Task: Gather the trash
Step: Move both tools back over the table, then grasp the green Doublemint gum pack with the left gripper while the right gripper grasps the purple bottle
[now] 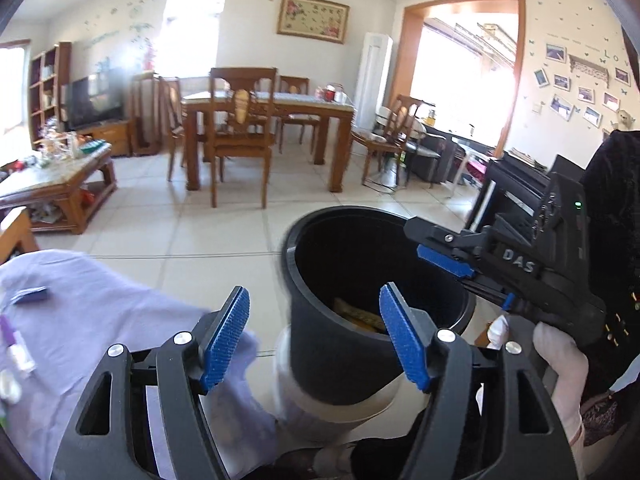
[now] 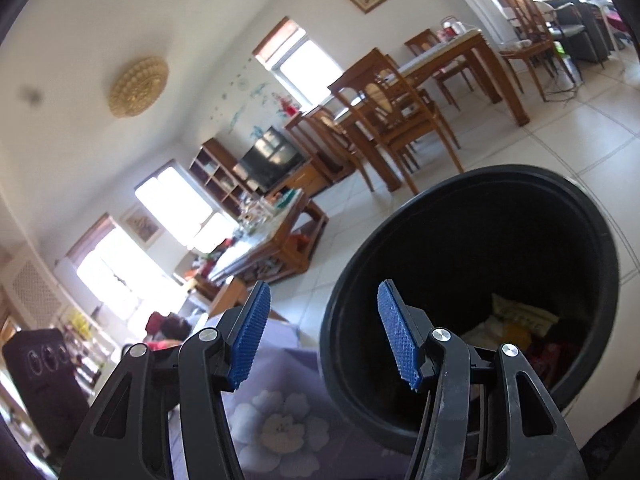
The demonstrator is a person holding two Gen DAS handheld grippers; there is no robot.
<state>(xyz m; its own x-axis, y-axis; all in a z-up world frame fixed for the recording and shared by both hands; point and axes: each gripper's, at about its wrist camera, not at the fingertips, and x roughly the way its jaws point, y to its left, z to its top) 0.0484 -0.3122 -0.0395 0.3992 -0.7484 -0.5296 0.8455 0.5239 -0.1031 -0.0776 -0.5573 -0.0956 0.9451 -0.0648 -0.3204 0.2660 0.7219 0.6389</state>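
A black trash bin (image 1: 320, 352) on a white base stands beside a lavender cloth (image 1: 100, 320). My left gripper (image 1: 316, 336) is open just in front of the bin, with nothing between its blue pads (image 1: 226, 338). My right gripper (image 1: 474, 280) reaches over the bin's right rim, held by a white-gloved hand (image 1: 560, 360). In the right wrist view the right gripper (image 2: 324, 336) is open and empty at the bin's (image 2: 360, 360) near rim. Inside lie a yellow wrapper (image 2: 520, 316) and red scraps (image 2: 556, 356). Small scraps (image 1: 16, 348) and a folded paper (image 1: 30, 294) lie on the cloth.
A tiled floor (image 1: 208, 232) stretches beyond the bin to a wooden dining table (image 1: 272, 112) with chairs. A low wooden coffee table (image 1: 60, 184) with clutter on it stands at the left. Dark furniture (image 1: 508, 188) is at the right. The cloth has a flower print (image 2: 280, 420).
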